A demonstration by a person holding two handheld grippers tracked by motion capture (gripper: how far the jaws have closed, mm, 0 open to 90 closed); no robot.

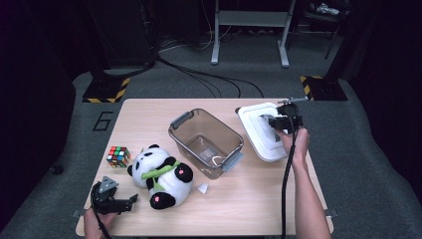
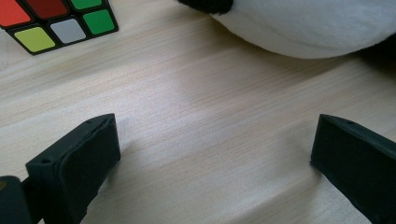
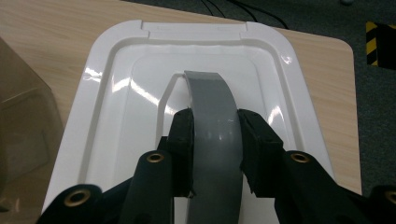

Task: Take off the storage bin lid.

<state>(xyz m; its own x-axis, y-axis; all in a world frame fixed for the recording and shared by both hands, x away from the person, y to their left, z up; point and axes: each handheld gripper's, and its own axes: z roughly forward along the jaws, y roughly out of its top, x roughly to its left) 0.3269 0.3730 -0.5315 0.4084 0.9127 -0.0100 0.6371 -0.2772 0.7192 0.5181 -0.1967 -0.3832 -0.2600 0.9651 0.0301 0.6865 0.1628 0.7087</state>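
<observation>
Here, at the table's [image 1: 249, 209] near left corner, the left gripper [image 1: 133, 200] rests low with its jaws spread wide over bare wood, nothing between them; the left gripper view shows the Rubik's cube [image 2: 56, 21] and the plush panda [image 2: 308, 28] just ahead. In the high view the cube lies near the left edge, the panda beside it, and the open, smoke-tinted storage bin [image 1: 206, 141] sits at the middle, empty as far as can be seen.

At the far right lies the bin's white lid [image 3: 116, 93], flat on the table beside the bin but apart from it. The right gripper [image 3: 215, 140] has its jaws clamped on the lid's grey arched handle [image 3: 212, 100], one pad on each side.

The handle looks smooth and glossy, so the pads could slide along its curve if the lid is lifted quickly. The lid is broad and held at one point, so it would likely tip and might knock the bin's rim on the way over.
</observation>
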